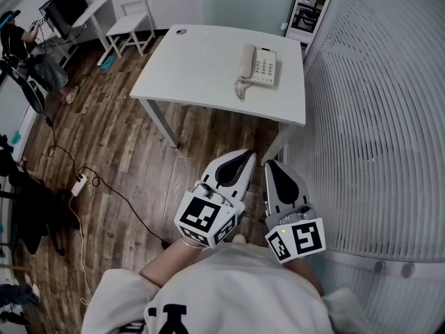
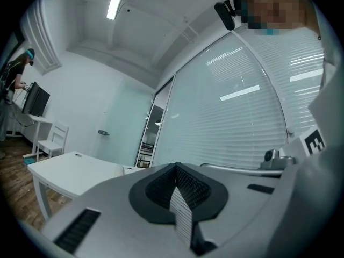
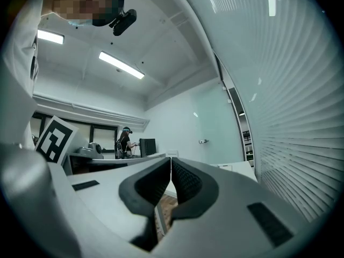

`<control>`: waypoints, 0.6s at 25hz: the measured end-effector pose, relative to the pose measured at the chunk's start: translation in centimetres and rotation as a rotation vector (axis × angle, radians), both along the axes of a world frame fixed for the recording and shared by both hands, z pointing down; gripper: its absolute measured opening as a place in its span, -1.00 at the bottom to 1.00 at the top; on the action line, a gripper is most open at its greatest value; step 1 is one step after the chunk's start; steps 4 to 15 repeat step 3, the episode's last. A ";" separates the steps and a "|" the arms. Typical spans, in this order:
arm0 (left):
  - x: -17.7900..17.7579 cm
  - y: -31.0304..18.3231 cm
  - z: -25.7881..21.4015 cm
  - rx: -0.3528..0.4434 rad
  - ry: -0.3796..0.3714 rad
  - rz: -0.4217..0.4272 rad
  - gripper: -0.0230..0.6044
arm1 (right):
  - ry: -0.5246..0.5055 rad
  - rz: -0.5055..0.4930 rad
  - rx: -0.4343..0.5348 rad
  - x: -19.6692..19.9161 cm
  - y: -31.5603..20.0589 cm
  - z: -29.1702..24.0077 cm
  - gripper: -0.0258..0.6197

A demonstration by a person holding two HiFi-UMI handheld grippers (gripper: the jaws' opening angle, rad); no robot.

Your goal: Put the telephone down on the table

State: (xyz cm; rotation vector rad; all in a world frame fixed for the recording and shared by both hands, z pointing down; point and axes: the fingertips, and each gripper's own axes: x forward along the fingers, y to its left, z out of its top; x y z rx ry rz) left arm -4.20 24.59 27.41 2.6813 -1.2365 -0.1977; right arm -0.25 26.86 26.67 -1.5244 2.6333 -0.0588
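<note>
Telephone of cream plastic (image 1: 259,65) sat flat on the white rectangular table (image 1: 195,68), in its right half, nearer the far edge than the near one and short of the right edge. Its handset (image 1: 247,61) lay in the cradle along the base's left side, with the grid of keys (image 1: 265,66) to the right of it. A coiled cream cord (image 1: 240,89) looped from the phone's near-left corner onto the tabletop. A small round grey disc (image 1: 181,30) sat by the table's far-left corner.

Both tools were well apart from the table, close to the person's chest above the wood-plank floor (image 1: 139,158). The left gripper (image 1: 247,153) had its jaws pressed together with nothing between them; in its own view the ribbed black pads (image 2: 188,190) met along one seam. The right gripper (image 1: 271,164), just beside it, was likewise closed and empty, its black pads (image 3: 185,184) together.

A tall dark shelf unit (image 1: 313,5) stood past the table's far-right corner; what it held was too small to tell. A white slatted wall (image 1: 382,117) ran along the right. Farther left were a white wooden chair (image 1: 132,16), a dark monitor (image 1: 66,9) on a desk, another person (image 1: 14,37), and a white power strip (image 1: 78,184) on the floor.
</note>
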 end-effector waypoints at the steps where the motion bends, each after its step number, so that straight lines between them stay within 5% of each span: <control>1: -0.1 0.0 0.0 -0.001 -0.001 0.001 -0.91 | -0.001 0.000 0.000 -0.1 0.0 0.0 -0.83; 15: -0.2 0.0 0.0 -0.003 -0.004 0.005 -0.91 | -0.004 0.001 0.002 -0.3 -0.2 -0.1 -0.83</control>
